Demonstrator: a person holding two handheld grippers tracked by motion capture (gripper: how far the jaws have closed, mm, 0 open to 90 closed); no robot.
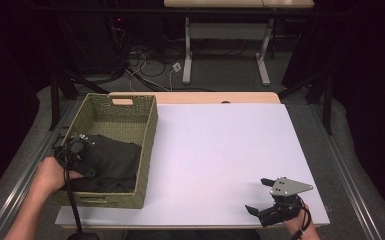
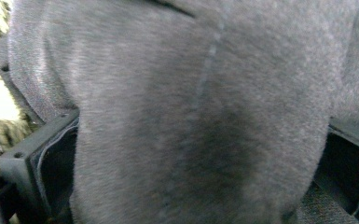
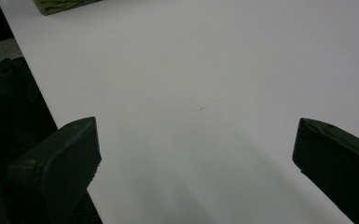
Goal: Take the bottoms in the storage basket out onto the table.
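Note:
A dark grey cloth (image 1: 112, 162) lies bunched in the near half of a green woven basket (image 1: 149, 145) at the table's left. My left gripper (image 1: 80, 152) reaches into the basket from the left and presses into the cloth. In the left gripper view the fuzzy grey cloth (image 2: 191, 116) bulges between the two jaws, which stand wide apart on either side of it. Low over the white table surface (image 1: 220, 150), near the front right corner, my right gripper (image 1: 259, 196) is open. Nothing lies between its fingers (image 3: 70, 158).
The basket's far half is bare wicker with a handle slot (image 1: 122, 101). A corner of the basket (image 3: 60, 4) shows at the top left of the right gripper view. Beyond the table stand another table's white legs (image 1: 187, 55) and floor cables (image 1: 145, 62).

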